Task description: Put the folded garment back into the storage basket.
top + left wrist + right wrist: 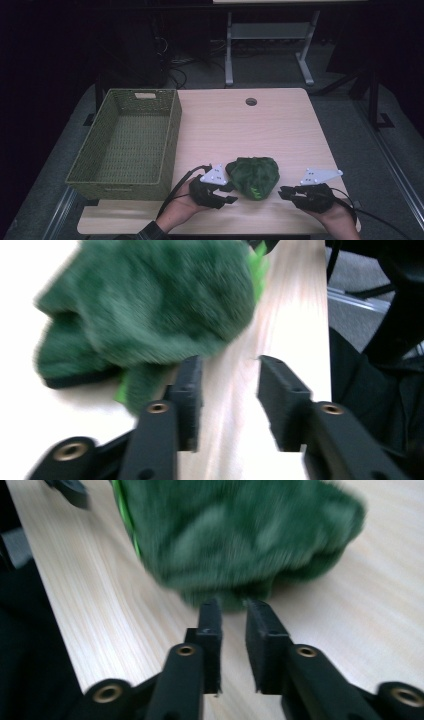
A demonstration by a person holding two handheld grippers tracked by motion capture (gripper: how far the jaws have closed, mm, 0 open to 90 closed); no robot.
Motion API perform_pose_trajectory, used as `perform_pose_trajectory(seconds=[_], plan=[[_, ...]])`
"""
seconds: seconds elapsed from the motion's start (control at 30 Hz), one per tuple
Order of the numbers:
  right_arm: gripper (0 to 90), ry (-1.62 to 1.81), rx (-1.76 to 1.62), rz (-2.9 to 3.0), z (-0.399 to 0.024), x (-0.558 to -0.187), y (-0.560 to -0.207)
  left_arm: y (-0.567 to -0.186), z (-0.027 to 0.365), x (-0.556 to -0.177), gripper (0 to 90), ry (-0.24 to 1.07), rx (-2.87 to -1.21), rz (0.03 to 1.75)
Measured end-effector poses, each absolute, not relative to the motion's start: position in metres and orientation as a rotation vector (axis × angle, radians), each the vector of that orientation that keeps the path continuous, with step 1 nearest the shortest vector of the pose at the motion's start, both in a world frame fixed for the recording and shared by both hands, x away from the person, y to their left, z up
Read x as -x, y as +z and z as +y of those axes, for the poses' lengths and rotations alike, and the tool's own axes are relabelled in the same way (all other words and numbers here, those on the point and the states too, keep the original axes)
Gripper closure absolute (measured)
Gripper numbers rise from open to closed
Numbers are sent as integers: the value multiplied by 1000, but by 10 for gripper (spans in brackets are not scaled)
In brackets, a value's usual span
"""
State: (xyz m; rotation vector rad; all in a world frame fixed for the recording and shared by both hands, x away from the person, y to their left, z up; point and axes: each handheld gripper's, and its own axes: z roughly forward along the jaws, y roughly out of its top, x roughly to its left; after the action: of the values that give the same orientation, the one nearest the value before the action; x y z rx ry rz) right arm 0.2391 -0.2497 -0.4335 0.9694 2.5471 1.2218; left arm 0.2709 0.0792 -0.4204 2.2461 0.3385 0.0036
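A crumpled dark green cloth [253, 177] with a bright green edge lies bunched on the wooden table [240, 125], near the front edge and between the two grippers. In the high view its heap runs roughly from upper left to lower right, the bright green trim showing at its lower front. The left gripper [231, 192] sits just beside the cloth's left side; in the left gripper view its jaws stand well apart with bare table between them, and one jaw's tip lies against or just under the cloth's near fringe [145, 315], though the blur makes contact hard to judge. The right gripper [283, 192] rests to the cloth's right, a little apart in the high view; in the right gripper view its jaws are parted only narrowly, holding nothing, with their tips just at the cloth's lower edge [240, 535]. A hand [180, 207] holds the left gripper and another hand [334, 217] the right. A woven green basket [172, 145] stands on the table's left part, well apart from the cloth.
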Motion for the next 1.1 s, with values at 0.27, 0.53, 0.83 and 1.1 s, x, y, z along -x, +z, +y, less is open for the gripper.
perform_pose_trajectory(seconds=[0.27,0.53,0.83,1.1], plan=[[898,1261,-987,2516,-242,-261,-412,-404,73,-298,882,16,-2238,410],[899,1290,-968,2518,-222,-286,-409,-403,59,-324,891,69,-2251,457],[899,1177,-1045,2585,-224,-292,-437,-429,51,-326,895,25,-2327,466],[899,1116,-1063,2634,-219,-293,-451,-446,42,-322,896,-1,-2377,450]])
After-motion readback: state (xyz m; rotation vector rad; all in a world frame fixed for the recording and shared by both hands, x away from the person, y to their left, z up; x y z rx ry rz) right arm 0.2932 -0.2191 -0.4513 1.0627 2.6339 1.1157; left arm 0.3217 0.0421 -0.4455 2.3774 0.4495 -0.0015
